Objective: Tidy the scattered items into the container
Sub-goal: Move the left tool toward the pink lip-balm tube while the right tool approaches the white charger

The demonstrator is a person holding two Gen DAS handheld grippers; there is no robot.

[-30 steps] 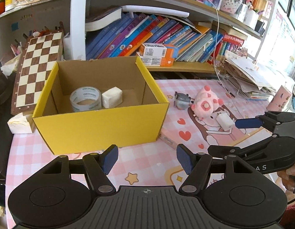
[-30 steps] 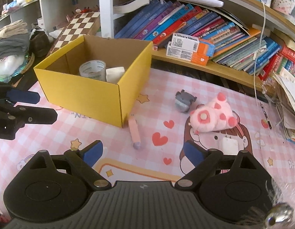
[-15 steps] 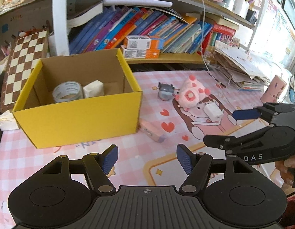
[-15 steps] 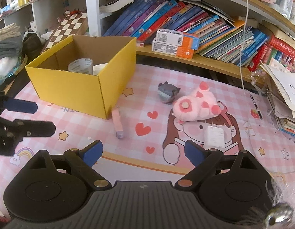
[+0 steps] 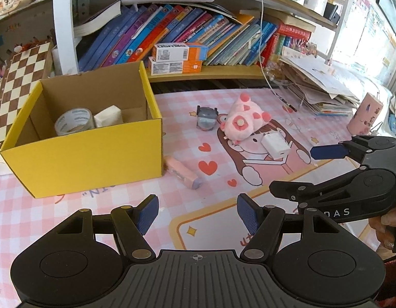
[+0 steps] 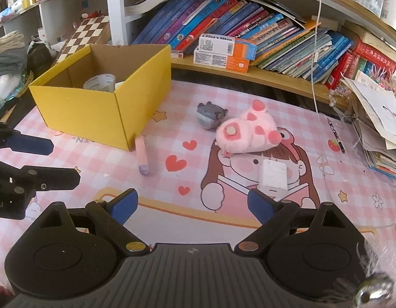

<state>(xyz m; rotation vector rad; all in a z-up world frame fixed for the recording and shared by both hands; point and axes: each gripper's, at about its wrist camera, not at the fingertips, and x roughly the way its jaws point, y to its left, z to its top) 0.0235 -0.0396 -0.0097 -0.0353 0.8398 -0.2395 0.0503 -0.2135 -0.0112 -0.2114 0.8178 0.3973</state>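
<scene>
A yellow cardboard box (image 5: 82, 154) (image 6: 95, 107) stands at the left of the pink mat, with a tape roll (image 5: 73, 120) and a white block (image 5: 108, 115) inside. On the mat lie a pink tube (image 5: 182, 173) (image 6: 142, 155) by the box's corner, a small grey toy (image 5: 206, 119) (image 6: 210, 115), a pink plush (image 5: 243, 123) (image 6: 246, 134) and a white charger (image 5: 275, 143) (image 6: 273, 175). My left gripper (image 5: 196, 213) is open and empty, hanging above the mat near the tube. My right gripper (image 6: 191, 204) is open and empty, just short of the charger.
A shelf of leaning books (image 5: 187, 33) and two orange-and-white boxes (image 5: 180, 57) runs behind the mat. A chessboard (image 5: 18, 77) leans at the far left. Stacked papers (image 5: 323, 87) and a pink cup (image 5: 364, 114) sit at the right. A white cable (image 6: 317, 38) hangs down.
Both grippers have shifted right along the mat, away from the box. The box sits further left in both views, and the charger is nearer the right gripper. Neither gripper's jaws moved.
</scene>
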